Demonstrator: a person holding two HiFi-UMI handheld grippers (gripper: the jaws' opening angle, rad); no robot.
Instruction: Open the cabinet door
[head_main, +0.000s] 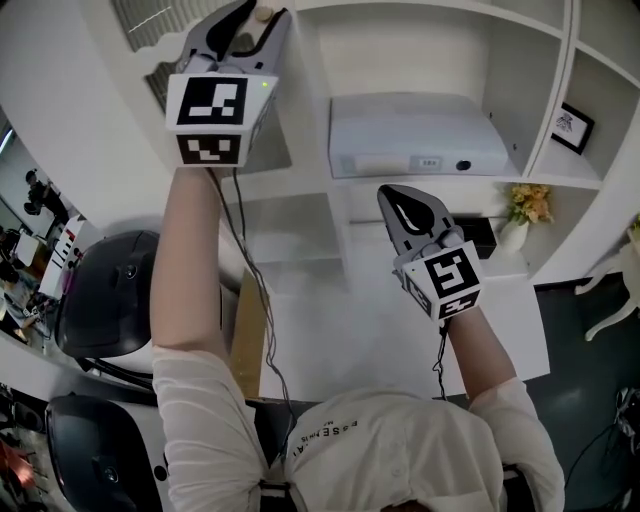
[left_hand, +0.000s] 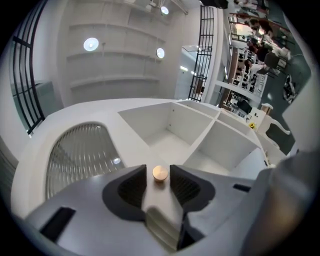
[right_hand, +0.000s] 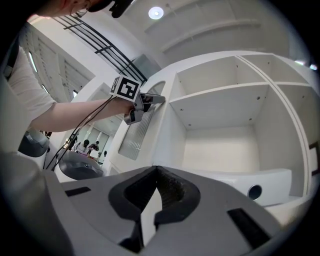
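Note:
The white cabinet door (head_main: 130, 60) has an arched ribbed glass pane (left_hand: 82, 155) and a small round brass knob (left_hand: 160, 173). My left gripper (left_hand: 159, 169) is raised to the door, and its jaws stand on either side of the knob with a small gap on each side, so it is open. In the head view the knob (head_main: 265, 14) shows between the tips of the left gripper (head_main: 252, 12). My right gripper (head_main: 400, 203) hangs lower in front of the open shelves, shut and empty; its tips meet in the right gripper view (right_hand: 156, 170), which also shows the left gripper (right_hand: 145, 100) at the door.
A white boxy device (head_main: 415, 135) lies on a shelf right of the door. A small vase of flowers (head_main: 520, 218) and a framed picture (head_main: 572, 128) stand in compartments further right. Black chairs (head_main: 105, 290) and a cardboard sheet (head_main: 248, 335) are below left.

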